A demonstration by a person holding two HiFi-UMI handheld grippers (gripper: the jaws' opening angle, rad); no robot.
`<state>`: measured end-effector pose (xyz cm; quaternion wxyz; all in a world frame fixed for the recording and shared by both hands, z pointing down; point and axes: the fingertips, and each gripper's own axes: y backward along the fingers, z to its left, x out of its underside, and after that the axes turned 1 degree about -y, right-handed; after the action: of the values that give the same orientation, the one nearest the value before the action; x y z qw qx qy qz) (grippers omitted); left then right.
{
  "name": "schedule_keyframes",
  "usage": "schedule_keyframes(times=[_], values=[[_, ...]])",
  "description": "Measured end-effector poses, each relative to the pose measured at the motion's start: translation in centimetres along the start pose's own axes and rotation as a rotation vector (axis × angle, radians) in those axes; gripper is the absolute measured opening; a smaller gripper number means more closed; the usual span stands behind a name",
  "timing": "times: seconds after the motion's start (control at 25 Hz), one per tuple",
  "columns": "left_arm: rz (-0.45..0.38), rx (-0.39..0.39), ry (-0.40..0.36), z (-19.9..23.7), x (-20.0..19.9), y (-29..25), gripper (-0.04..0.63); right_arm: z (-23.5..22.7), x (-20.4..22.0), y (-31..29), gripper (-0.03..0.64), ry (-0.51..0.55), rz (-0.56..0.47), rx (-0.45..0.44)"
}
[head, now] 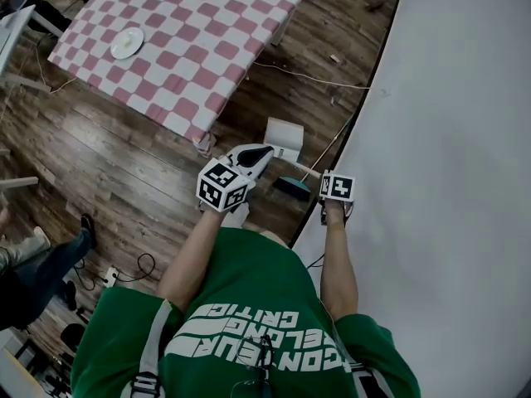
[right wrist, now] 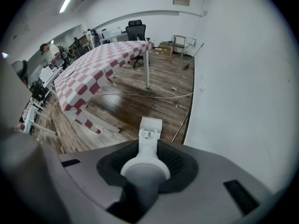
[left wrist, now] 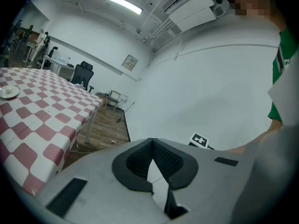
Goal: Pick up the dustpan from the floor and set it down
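- Starting at the far left, the checked table (head: 191, 48) with its plate (head: 127, 42) stands well apart from the work and has no part in it.
- Next comes the left gripper (head: 259, 154). Its jaws are together with nothing between them, only white wall showing past the pads, and it is held up beside the person's body. It seems to be idle.
- Just right of it, on or over the wooden floor (head: 124, 156) near the foot of the wall, is the dustpan (head: 284, 138). It is a white pan on a long white handle (right wrist: 148, 146) that runs back toward the person.
- Further right, the right gripper (right wrist: 145, 164) is clamped round that handle, with the round shaft seated between the dark pads and the pan straight ahead of it.
- I cannot tell from these views whether the pan touches the boards or hangs just clear of them.
- My reading is that the grasp is made and the step in hand is the lift or the carry. The setting down is not yet done.
- The next move calls for a firm hold, since a round shaft can twist in the pads and let the pan swing. The pan should come down level and the jaws should part only once it rests on the floor.
- A thin stick (head: 330, 146) leans near the wall (head: 448, 139) at the right, close to the pan. The dustpan should be kept clear of it.
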<state>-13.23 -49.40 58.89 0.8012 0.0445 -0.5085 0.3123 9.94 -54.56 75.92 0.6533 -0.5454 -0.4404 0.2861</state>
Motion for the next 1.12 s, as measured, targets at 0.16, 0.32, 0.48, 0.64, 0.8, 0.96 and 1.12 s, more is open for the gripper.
schedule_keyframes(times=[0.16, 0.32, 0.48, 0.64, 0.8, 0.96, 1.12], values=[[0.028, -0.038, 0.01, 1.7, 0.4, 0.5, 0.003, 0.9, -0.7, -2.9, 0.114, 0.021, 0.049, -0.018], [0.041, -0.056, 0.014, 3.1, 0.2, 0.1, 0.003, 1.5, -1.6, -5.2, 0.114, 0.031, 0.092, -0.016], [0.052, -0.065, 0.018, 4.4, -0.3, -0.5, 0.003, 2.1, -2.2, -7.2, 0.114, 0.041, 0.126, -0.016], [0.055, -0.072, 0.017, 5.3, -0.7, -0.9, 0.003, 2.3, -2.5, -9.3, 0.114, 0.05, 0.149, -0.013], [0.066, -0.093, 0.029, 6.8, -0.6, -0.9, 0.003, 3.0, -3.4, -10.3, 0.114, 0.08, 0.169, -0.008], [0.077, -0.098, 0.035, 7.7, -0.6, -1.5, 0.003, 2.9, -4.4, -10.8, 0.114, 0.076, 0.191, -0.013], [0.084, -0.088, 0.032, 8.1, -0.8, -2.1, 0.003, 2.8, -4.5, -11.4, 0.115, 0.109, 0.204, 0.011]])
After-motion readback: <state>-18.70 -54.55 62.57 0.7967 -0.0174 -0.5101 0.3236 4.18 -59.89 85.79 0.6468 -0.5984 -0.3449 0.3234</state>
